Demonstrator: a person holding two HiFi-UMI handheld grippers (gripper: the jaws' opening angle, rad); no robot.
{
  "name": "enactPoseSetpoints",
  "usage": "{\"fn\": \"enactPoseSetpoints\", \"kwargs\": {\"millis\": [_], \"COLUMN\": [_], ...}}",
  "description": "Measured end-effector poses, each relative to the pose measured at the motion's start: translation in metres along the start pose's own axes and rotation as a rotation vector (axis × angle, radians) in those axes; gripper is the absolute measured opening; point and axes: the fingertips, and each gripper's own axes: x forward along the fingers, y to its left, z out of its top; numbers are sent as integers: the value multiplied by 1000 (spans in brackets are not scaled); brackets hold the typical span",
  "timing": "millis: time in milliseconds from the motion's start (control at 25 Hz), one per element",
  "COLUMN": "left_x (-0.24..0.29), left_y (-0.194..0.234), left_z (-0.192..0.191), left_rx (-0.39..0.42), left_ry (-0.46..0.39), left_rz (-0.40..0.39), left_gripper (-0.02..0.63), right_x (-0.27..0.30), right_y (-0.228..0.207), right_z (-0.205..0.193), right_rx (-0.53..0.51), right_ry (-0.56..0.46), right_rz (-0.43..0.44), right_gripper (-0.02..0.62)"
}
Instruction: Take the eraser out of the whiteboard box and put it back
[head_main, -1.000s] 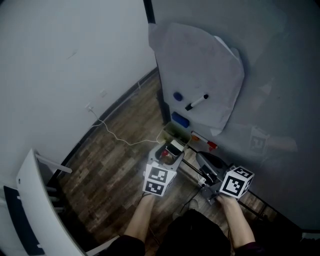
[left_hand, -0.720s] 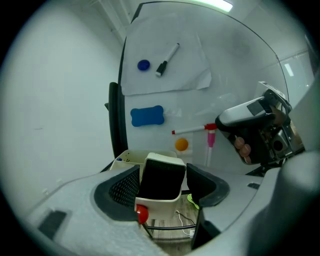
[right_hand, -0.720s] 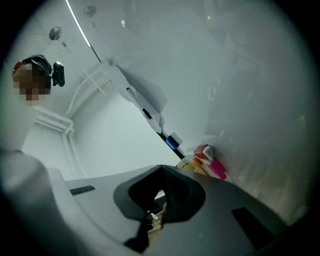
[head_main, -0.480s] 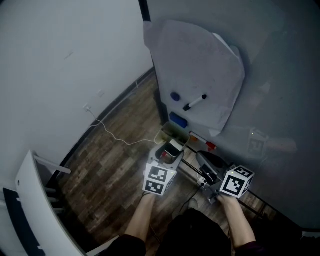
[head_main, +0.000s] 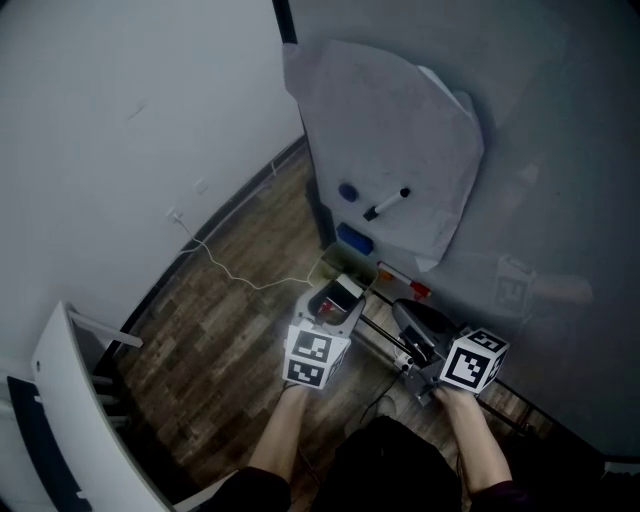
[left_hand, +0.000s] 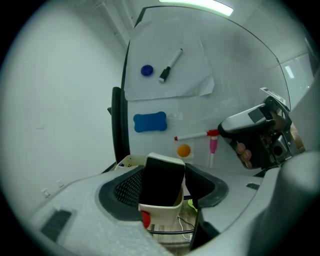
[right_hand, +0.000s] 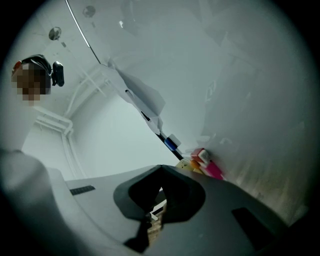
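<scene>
Your left gripper (left_hand: 163, 186) stays pinched on the eraser (left_hand: 161, 177), which has barely risen from the whiteboard box (left_hand: 159, 215), so I judge the taking out is only beginning; your right gripper (right_hand: 159, 201) is pressed together, empty.

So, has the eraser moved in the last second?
No, not noticeably. The eraser, between the left gripper's jaws, keeps about the same gap to the blue block on the board.

The eraser (left_hand: 161, 181), cream-backed with its black felt face showing, stands upright in the small cream whiteboard box (left_hand: 159, 212). Its top rises above the rim, clasped between the left gripper's (left_hand: 165, 176) jaws.
</scene>
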Motion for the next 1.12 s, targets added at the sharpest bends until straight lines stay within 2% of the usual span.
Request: {"fn": "enactPoseSetpoints", "kwargs": {"millis": [760,1120], "left_x": [-38,-60], "left_y": [12,5], "left_z": [69,97], "left_rx": [-33,-64], "left_ry": [-90,-147], "left_rz": [47,28], "left_gripper": [255,255], "right_x": [11,11], "right_y": [36,52], "right_z": [31,44], "right_rx": [-22,-37], "right_ry": [9,-25], "right_rz": [62,93], "right_gripper": [3,3]}}
